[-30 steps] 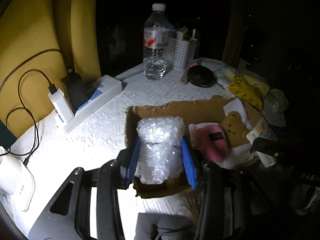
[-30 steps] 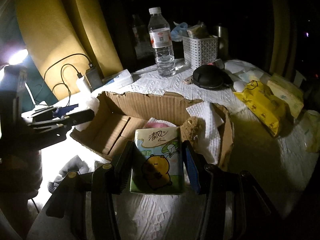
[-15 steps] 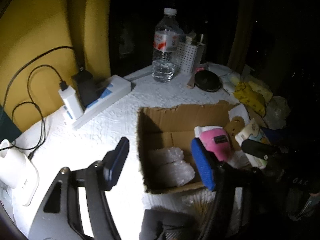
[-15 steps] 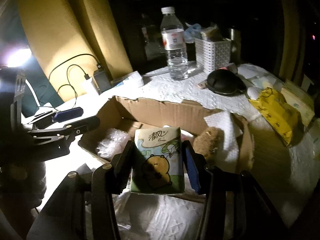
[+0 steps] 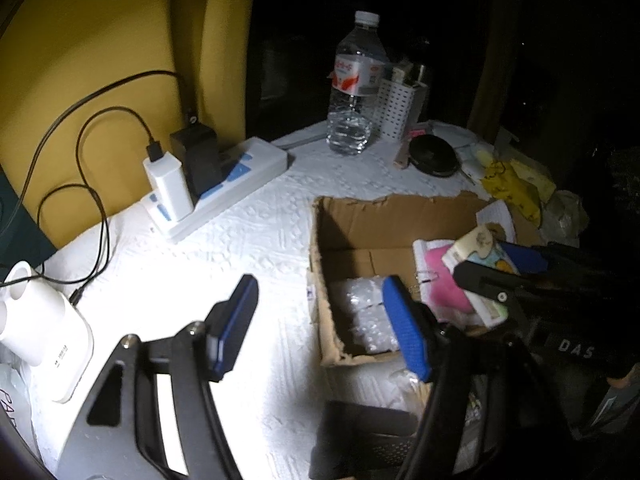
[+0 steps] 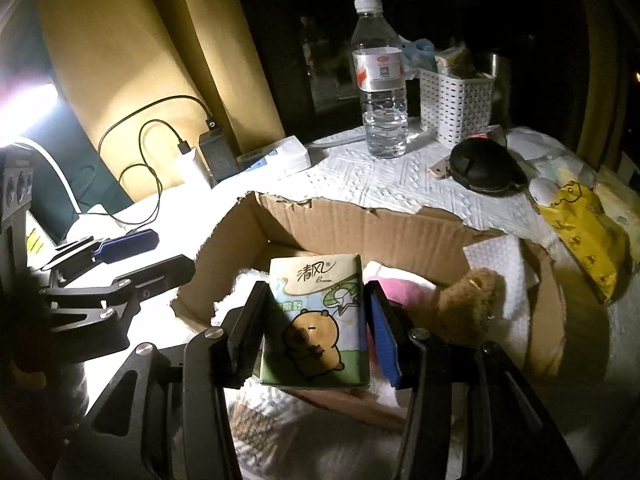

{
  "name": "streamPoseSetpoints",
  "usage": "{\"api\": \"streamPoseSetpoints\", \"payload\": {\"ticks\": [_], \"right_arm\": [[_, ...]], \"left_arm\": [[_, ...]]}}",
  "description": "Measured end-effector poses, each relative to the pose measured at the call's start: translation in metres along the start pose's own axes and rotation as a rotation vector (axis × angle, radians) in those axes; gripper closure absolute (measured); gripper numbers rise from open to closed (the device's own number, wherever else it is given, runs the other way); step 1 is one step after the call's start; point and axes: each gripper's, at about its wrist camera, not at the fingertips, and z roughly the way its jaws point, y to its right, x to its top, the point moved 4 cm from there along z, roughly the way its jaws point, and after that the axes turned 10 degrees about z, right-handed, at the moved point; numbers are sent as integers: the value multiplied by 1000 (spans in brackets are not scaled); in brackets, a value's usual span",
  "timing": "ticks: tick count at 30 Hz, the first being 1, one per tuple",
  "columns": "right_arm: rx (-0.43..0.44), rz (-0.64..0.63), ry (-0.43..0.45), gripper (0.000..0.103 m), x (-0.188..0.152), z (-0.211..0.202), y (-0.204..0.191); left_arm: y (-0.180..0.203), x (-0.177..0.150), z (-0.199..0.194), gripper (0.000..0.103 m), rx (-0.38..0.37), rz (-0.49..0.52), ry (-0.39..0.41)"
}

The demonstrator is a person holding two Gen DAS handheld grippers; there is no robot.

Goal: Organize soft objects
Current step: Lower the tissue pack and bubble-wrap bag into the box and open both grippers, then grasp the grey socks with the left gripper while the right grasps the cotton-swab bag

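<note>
The left gripper no longer clamps the bubble wrap: its jaws have just been opening and now stand wide with nothing between them, and the wrap lies in the near-left corner of the box. The gripper now sits to the left of where it was, mostly over the white cloth beside the box. The right gripper, gripping the tissue pack, now reaches over the box's near wall, the pack above the pink item.
</note>
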Motion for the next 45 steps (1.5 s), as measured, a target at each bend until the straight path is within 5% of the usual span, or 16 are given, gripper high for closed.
{"api": "streamPoseSetpoints", "payload": {"ticks": [4, 8, 32, 45], "right_arm": [[3, -5, -5, 52, 1, 7, -6], [-10, -10, 2, 38, 1, 7, -11], [-47, 4, 48, 38, -37, -55, -15], [-20, 51, -12, 38, -72, -37, -16]], "left_arm": [[-3, -1, -1, 37, 0, -8, -2], [-2, -1, -6, 37, 3, -7, 2], [25, -25, -53, 36, -17, 42, 22], [26, -56, -47, 36, -22, 45, -40]]}}
